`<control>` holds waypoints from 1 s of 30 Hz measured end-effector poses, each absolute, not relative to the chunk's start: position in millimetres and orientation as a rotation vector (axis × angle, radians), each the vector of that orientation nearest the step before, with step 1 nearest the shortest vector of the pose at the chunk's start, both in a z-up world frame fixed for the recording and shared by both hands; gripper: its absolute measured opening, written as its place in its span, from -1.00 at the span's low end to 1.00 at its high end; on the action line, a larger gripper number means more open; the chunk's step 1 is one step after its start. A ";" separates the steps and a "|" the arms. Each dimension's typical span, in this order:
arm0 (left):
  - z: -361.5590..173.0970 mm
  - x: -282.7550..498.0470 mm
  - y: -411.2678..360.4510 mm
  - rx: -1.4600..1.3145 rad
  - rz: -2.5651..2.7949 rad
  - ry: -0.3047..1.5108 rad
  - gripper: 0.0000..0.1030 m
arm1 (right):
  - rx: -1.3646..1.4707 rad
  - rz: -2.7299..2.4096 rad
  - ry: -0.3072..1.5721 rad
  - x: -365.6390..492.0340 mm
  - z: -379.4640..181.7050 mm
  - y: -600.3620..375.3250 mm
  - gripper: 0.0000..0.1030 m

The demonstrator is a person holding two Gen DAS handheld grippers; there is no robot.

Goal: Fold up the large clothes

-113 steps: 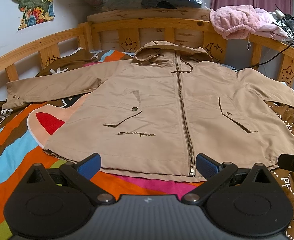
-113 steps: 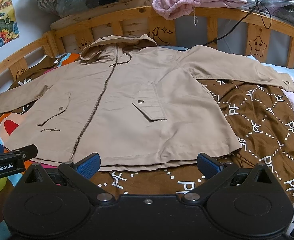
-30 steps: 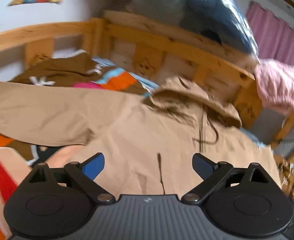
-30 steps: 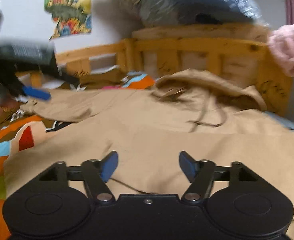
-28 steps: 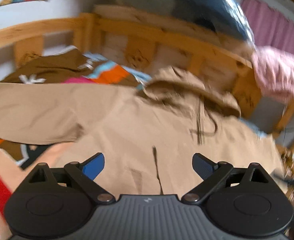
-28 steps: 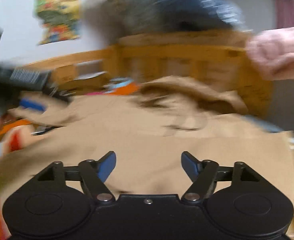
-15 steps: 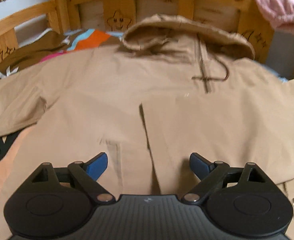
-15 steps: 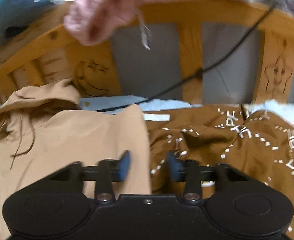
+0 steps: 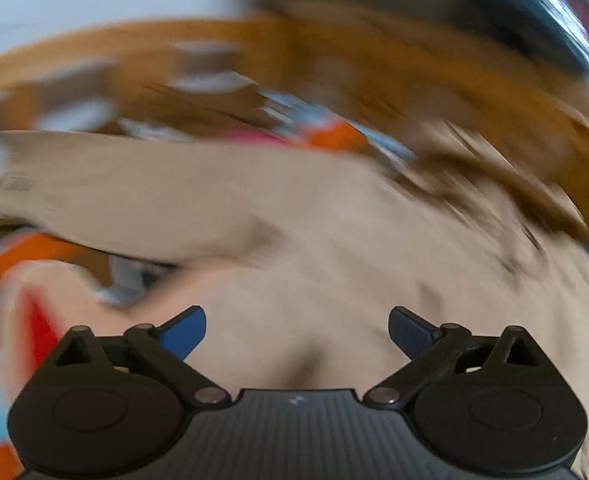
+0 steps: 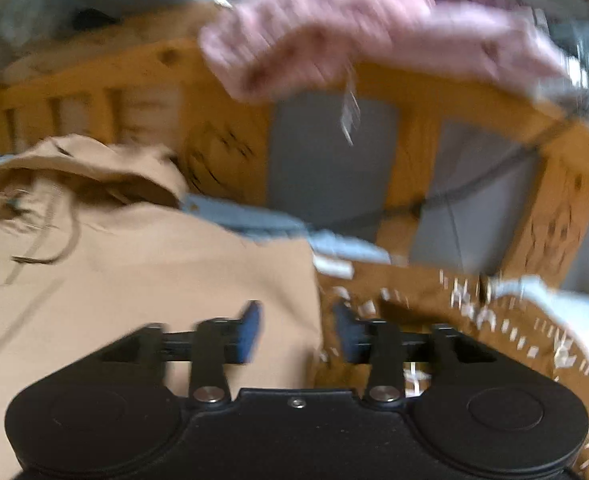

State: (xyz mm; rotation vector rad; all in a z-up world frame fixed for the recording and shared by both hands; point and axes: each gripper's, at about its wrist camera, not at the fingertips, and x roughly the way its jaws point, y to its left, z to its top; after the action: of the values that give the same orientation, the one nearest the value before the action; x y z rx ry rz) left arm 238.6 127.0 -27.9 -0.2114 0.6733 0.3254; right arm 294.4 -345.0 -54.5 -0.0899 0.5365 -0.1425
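A tan hooded jacket (image 9: 294, 240) lies front up on the bed, heavily blurred in the left wrist view. Its left sleeve (image 9: 114, 200) stretches out to the left. My left gripper (image 9: 296, 330) hovers over the jacket's body, jaws wide and still opening, nothing between them. In the right wrist view the jacket (image 10: 134, 280) ends in a straight folded right edge, with the hood (image 10: 94, 164) at the far left. My right gripper (image 10: 296, 334) straddles that edge. Its jaws are opening, and the pads do not press on the fabric.
A wooden bed rail (image 10: 414, 92) runs across the back with a pink garment (image 10: 354, 28) draped over it and a black cable (image 10: 494, 176) hanging behind. A brown patterned bedcover (image 10: 454, 312) lies right of the jacket. A colourful cover (image 9: 34, 248) lies under the left sleeve.
The right sleeve now lies folded over the jacket's front. My right gripper swung to the jacket's right edge, narrowed, then opened again. The left view swung left toward the outstretched sleeve.
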 end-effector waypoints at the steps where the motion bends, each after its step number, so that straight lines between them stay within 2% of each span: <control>1: -22.7 232.8 145.3 -0.215 0.383 0.651 0.97 | -0.091 -0.126 0.511 289.3 -48.2 -337.9 0.47; 6: -18.5 205.3 270.6 -0.346 0.703 0.585 0.98 | -0.015 0.071 0.482 277.6 -32.7 -289.3 0.74; 8: -24.0 198.6 313.4 -0.434 0.766 0.559 0.89 | 0.016 0.165 0.495 271.2 -31.1 -265.6 0.91; 9: -26.9 196.7 332.7 -0.484 0.792 0.554 0.86 | 0.030 0.212 0.505 265.9 -31.1 -252.9 0.93; 13: -36.3 196.9 386.9 -0.665 0.820 0.488 0.53 | 0.015 0.353 0.554 247.2 -33.9 -202.1 0.98; 16: -37.1 206.4 411.9 -0.719 0.791 0.435 0.44 | -0.047 0.436 0.580 235.0 -36.7 -171.4 0.98; 19: -39.1 225.2 434.3 -0.729 0.765 0.421 0.43 | -0.073 0.475 0.618 224.9 -39.8 -152.9 0.98; 23: -54.3 249.8 461.9 -0.752 0.817 0.531 0.44 | -0.069 0.505 0.668 212.8 -46.4 -144.4 0.98; 27: -65.9 252.7 464.7 -0.755 0.894 0.564 0.57 | -0.039 0.500 0.715 209.9 -50.1 -138.7 0.98; 30: -69.0 254.5 461.4 -0.751 0.906 0.556 0.52 | -0.024 0.506 0.730 207.4 -49.6 -136.9 0.98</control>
State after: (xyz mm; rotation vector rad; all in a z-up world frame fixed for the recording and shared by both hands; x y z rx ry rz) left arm 254.5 461.4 -69.0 -0.7511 0.5557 0.9061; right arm 207.4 -136.9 -49.6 -0.0235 0.7302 0.5060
